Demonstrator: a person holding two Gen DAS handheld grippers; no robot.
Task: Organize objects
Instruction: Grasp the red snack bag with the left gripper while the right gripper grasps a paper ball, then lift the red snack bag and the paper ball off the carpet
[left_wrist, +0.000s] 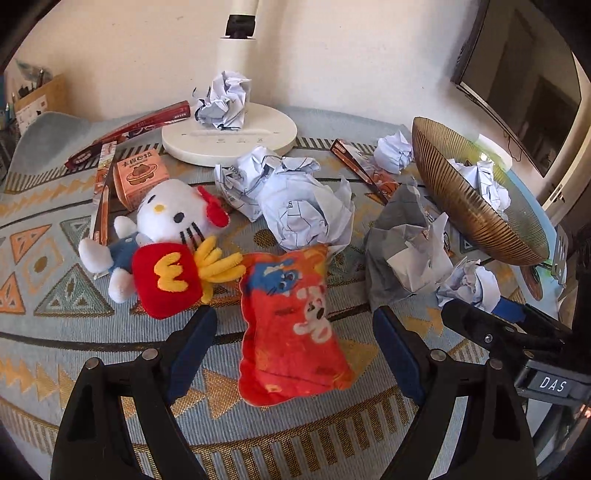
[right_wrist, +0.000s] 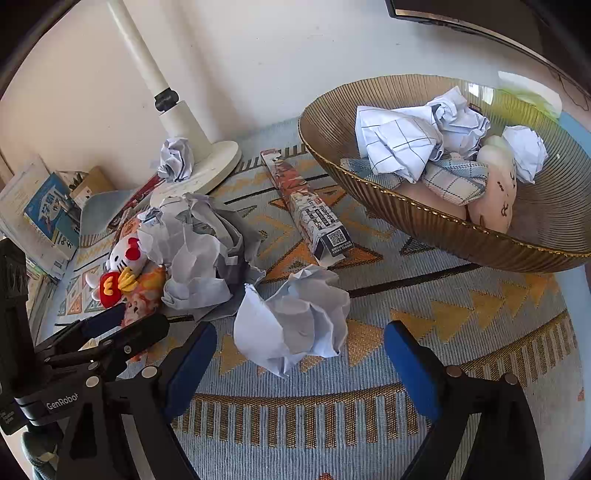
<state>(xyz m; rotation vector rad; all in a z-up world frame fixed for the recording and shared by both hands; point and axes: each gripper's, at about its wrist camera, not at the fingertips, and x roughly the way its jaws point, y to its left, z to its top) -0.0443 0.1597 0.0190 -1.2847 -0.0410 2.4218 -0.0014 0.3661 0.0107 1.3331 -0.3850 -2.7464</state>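
- My left gripper (left_wrist: 295, 347) stands spread around the orange plush pouch (left_wrist: 291, 325) near the surface's front edge: soft, light, best pinched mid-body.
- My right gripper (right_wrist: 301, 354) stands spread around one crumpled paper ball (right_wrist: 295, 317), light, crushable.
- Count: three plush toys beside me; about three paper wads in the bowl (right_wrist: 369, 206).

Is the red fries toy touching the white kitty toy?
Touching. In the left wrist view the red fries toy lies against the white kitty toy: its yellow fries overlap the kitty's face, and no mat shows between them.
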